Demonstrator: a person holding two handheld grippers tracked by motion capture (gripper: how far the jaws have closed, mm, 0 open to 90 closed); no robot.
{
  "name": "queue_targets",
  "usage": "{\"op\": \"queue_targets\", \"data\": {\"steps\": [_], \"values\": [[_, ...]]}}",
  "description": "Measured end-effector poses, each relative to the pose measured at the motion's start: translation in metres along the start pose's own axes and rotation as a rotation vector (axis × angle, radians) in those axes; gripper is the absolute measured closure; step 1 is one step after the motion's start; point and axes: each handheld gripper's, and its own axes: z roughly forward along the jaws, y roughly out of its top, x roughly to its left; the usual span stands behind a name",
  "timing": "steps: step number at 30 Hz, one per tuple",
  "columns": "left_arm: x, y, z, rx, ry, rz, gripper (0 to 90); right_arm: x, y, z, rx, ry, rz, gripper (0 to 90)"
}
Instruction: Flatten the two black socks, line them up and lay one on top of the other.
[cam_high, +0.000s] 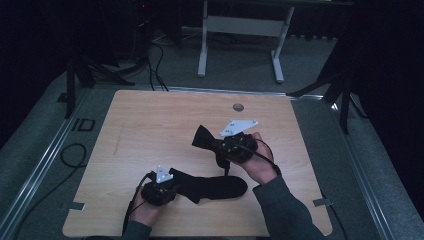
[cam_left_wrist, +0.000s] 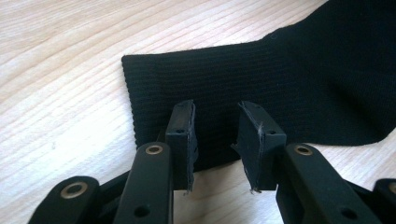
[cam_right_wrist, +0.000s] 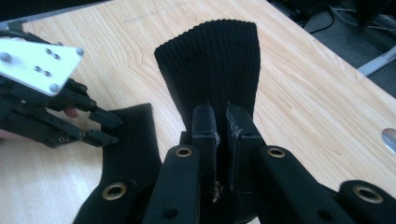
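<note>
Two black socks are on the wooden table (cam_high: 150, 125). One sock (cam_high: 215, 186) lies flat near the front edge, its ribbed cuff (cam_left_wrist: 187, 88) pointing at my left gripper (cam_high: 174, 185). The left gripper (cam_left_wrist: 215, 109) is open, its jaws low over the cuff's edge and apart from each other. The second sock (cam_high: 202, 136) is lifted off the table, and my right gripper (cam_high: 219, 146) is shut on it. In the right gripper view its cuff (cam_right_wrist: 210, 60) stands up above the closed gripper (cam_right_wrist: 218, 109), with the left gripper (cam_right_wrist: 105, 126) and the flat sock (cam_right_wrist: 133, 149) at left.
A round metal grommet (cam_high: 238, 107) is set in the table near the far edge. Behind the table stand a white desk frame (cam_high: 240, 30) and dark stand legs (cam_high: 345, 95). Cables (cam_high: 72, 155) lie on the floor at left.
</note>
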Motion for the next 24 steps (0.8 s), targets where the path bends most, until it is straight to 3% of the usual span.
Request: {"op": "queue_targets", "data": {"steps": [5,8,10,11,14,16,18,22,24], "values": [[-0.002,0.0,0.001,-0.007,-0.042,-0.019,64.0,0.007,0.004,-0.01,-0.023,0.029,0.028,83.2],[0.002,0.001,0.001,-0.016,-0.096,-0.041,61.3,0.012,0.003,-0.003,0.001,0.043,0.025,83.1],[0.004,0.001,0.0,-0.022,-0.104,-0.046,60.8,0.015,0.002,0.002,0.007,0.052,0.027,83.2],[0.009,0.002,-0.006,-0.068,-0.119,-0.066,60.8,0.019,-0.002,0.011,0.024,0.077,0.039,83.2],[0.019,0.002,-0.017,-0.124,-0.092,-0.091,60.9,0.026,-0.007,0.021,0.045,0.098,0.042,83.2],[0.022,0.002,-0.019,-0.135,-0.088,-0.109,61.0,0.031,-0.01,0.03,0.061,0.112,0.055,83.1],[0.037,-0.001,-0.026,-0.169,-0.071,-0.173,61.0,0.036,-0.013,0.038,0.077,0.115,0.057,82.9],[0.051,-0.005,-0.033,-0.195,-0.05,-0.231,61.0,0.047,-0.02,0.056,0.111,0.13,0.087,83.0],[0.053,-0.005,-0.034,-0.198,-0.045,-0.237,61.0,0.049,-0.022,0.06,0.12,0.135,0.095,83.0]]}}
